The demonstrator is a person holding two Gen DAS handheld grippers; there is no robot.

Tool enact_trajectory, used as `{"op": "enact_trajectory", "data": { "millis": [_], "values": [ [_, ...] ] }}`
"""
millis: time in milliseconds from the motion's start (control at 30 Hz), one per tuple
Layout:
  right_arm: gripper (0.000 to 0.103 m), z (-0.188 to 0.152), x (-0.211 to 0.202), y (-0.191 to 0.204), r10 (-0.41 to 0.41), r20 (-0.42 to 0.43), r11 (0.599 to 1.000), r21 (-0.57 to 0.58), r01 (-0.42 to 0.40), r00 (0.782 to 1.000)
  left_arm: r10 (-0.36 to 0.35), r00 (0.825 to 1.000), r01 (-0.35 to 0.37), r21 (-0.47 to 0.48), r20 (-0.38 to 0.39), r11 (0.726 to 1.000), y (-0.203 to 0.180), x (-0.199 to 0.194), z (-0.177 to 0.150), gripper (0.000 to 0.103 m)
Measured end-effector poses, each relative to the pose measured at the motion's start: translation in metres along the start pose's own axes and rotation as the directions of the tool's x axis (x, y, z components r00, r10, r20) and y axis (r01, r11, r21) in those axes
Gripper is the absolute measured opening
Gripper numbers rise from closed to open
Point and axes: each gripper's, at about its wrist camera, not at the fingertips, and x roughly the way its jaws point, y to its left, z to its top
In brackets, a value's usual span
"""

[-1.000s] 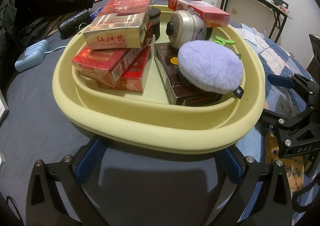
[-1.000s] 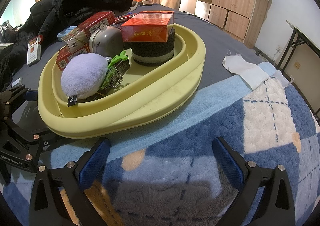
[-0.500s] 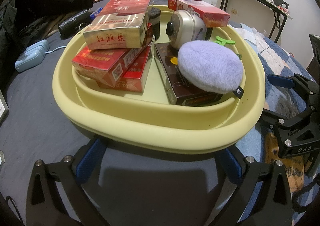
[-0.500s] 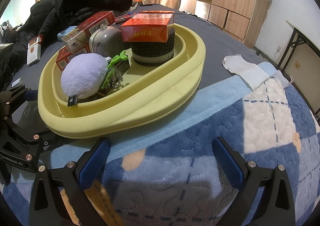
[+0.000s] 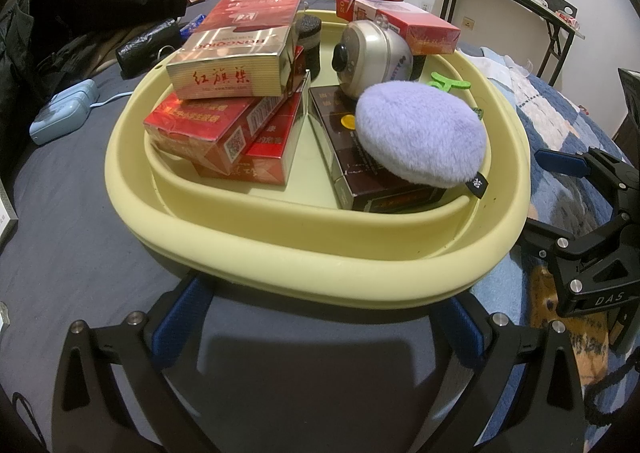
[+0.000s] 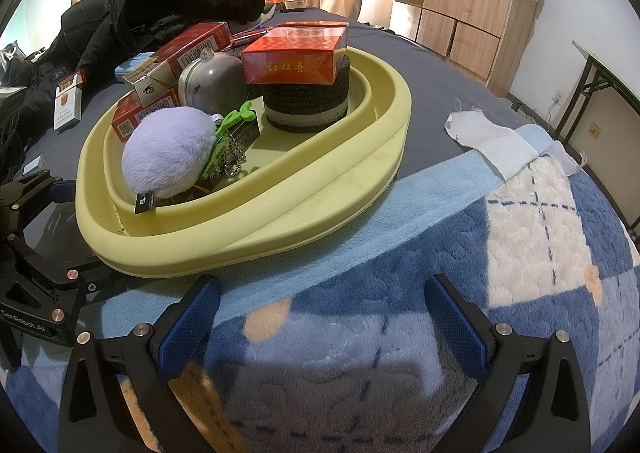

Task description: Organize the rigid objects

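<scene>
Both claws, the left gripper [image 5: 320, 323] and the right gripper [image 6: 324, 311], were wide open and held nothing, near the big yellow basin [image 5: 320, 253]. Inside it, keeping things together, lay red boxes [image 5: 208, 129] at left, then the purple puff [image 5: 420, 141] at right.

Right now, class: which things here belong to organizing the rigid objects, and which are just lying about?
Belongs to the job:
yellow tray
cigarette boxes
silver round case
purple puff

Lying about:
black jacket
white cloth
blue device

Crowded basin [image 5: 320, 253]; open blanket [image 6: 400, 313] alongside
</scene>
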Motion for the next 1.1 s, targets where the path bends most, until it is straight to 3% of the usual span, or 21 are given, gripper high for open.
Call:
{"op": "enact_trajectory", "data": {
  "millis": [1100],
  "values": [
    [0.103,-0.0010,0.0004,0.0012,0.000,0.000,1.000,0.000,0.000,1.000,0.000,1.000,0.000,0.000,0.000,1.000,-0.0002,0.0005,-0.0010,0.103]
  ]
}}
